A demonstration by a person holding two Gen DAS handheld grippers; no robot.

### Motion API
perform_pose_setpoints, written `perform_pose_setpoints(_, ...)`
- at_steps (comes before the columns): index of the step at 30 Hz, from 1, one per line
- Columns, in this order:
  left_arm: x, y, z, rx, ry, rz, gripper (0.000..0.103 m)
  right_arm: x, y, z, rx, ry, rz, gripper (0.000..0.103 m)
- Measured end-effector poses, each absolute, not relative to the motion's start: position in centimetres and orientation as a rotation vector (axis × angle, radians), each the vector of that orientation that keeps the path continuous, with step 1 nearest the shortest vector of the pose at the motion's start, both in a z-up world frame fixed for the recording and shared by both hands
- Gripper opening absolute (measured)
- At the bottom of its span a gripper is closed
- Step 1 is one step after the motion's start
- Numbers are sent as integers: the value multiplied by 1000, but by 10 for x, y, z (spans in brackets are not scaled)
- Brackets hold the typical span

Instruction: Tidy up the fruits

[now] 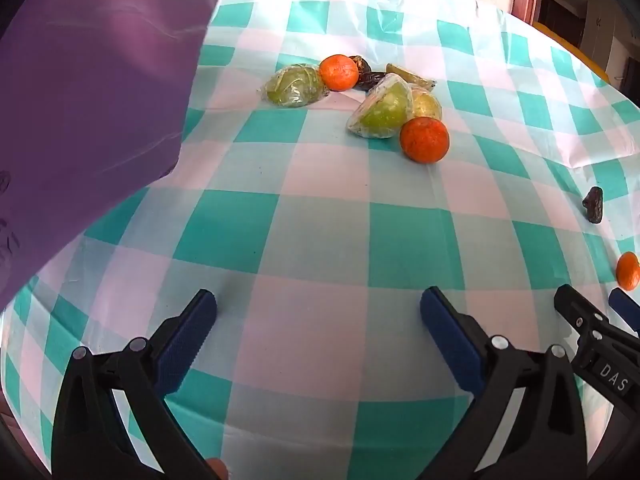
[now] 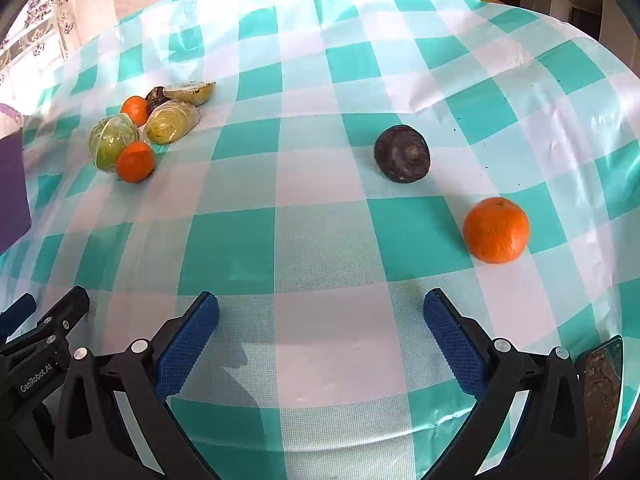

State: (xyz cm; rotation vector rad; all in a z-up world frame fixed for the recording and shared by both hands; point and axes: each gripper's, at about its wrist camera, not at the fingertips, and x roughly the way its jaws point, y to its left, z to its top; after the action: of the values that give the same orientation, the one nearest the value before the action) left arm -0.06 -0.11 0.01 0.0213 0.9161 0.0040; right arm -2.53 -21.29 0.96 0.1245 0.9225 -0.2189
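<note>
A pile of fruit lies on the checked tablecloth [image 1: 320, 240]: two oranges [image 1: 424, 139] [image 1: 338, 72], green fruits wrapped in plastic film [image 1: 382, 108] [image 1: 293, 85] and dark fruits [image 1: 370, 79]. In the right wrist view the same pile [image 2: 120, 144] sits far left, while a dark round fruit [image 2: 402, 153] and a lone orange [image 2: 496, 229] lie ahead to the right. My left gripper [image 1: 318, 310] is open over bare cloth. Open too is my right gripper [image 2: 320, 312], with nothing between its fingers. The lone orange [image 1: 628, 271] shows at the left wrist view's right edge.
A purple sheet or bag [image 1: 92, 112] fills the left of the left wrist view, close to the gripper. A phone-like dark object [image 2: 602, 400] lies at the near right table edge. The tablecloth is wrinkled at the right [image 2: 560, 128]. A doorway and wall lie beyond.
</note>
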Motion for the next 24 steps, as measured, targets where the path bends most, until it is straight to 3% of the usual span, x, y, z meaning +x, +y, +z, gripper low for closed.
perform_pose_setpoints(24,0,0,2,7,926,-2,102,-28,-212,10,125,922,-215,99)
